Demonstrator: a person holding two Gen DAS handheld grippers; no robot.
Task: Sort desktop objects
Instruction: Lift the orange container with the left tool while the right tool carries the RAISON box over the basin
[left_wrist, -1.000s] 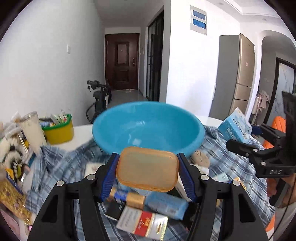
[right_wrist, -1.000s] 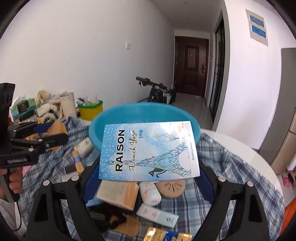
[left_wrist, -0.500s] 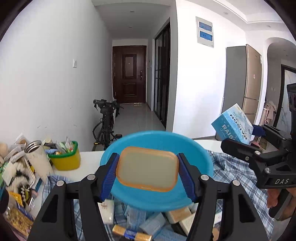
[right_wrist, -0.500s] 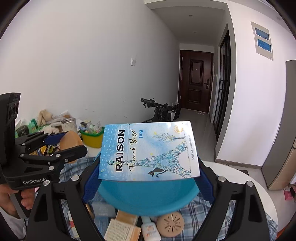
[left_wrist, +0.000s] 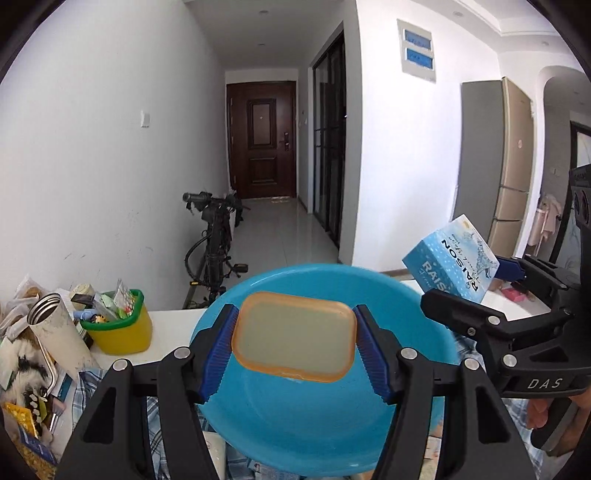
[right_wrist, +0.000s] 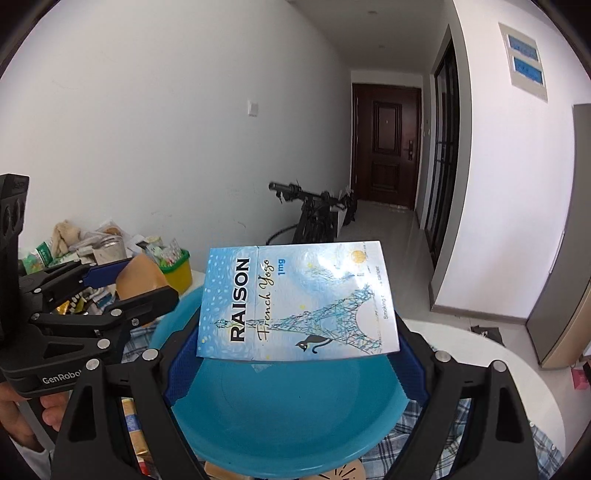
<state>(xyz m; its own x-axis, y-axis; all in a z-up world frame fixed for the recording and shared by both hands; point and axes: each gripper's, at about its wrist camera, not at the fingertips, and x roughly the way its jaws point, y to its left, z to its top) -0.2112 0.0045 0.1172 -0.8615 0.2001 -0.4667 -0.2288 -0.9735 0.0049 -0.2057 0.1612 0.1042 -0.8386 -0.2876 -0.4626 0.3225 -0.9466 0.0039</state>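
Note:
My left gripper (left_wrist: 295, 349) is shut on an orange translucent soap box (left_wrist: 294, 336) and holds it above the blue basin (left_wrist: 314, 435). My right gripper (right_wrist: 297, 354) is shut on a blue RAISON cigarette carton (right_wrist: 297, 304), held flat above the same basin (right_wrist: 288, 417). In the left wrist view the carton (left_wrist: 452, 264) and right gripper (left_wrist: 476, 295) are at the right, over the basin's right rim. In the right wrist view the left gripper (right_wrist: 127, 282) with the soap box (right_wrist: 138, 278) is at the left.
A yellow tub with a green rim (left_wrist: 118, 326) and a metal flask (left_wrist: 55, 336) stand among clutter at the left on the white table (left_wrist: 170, 328). A checked cloth (right_wrist: 436, 417) lies under the basin. A round beige disc (right_wrist: 343, 472) lies near the basin. A bicycle (left_wrist: 214, 236) leans behind.
Both grippers have risen with their loads and moved over the basin. The loose items on the cloth have dropped out of sight below. The basin now fills the lower part of both views.

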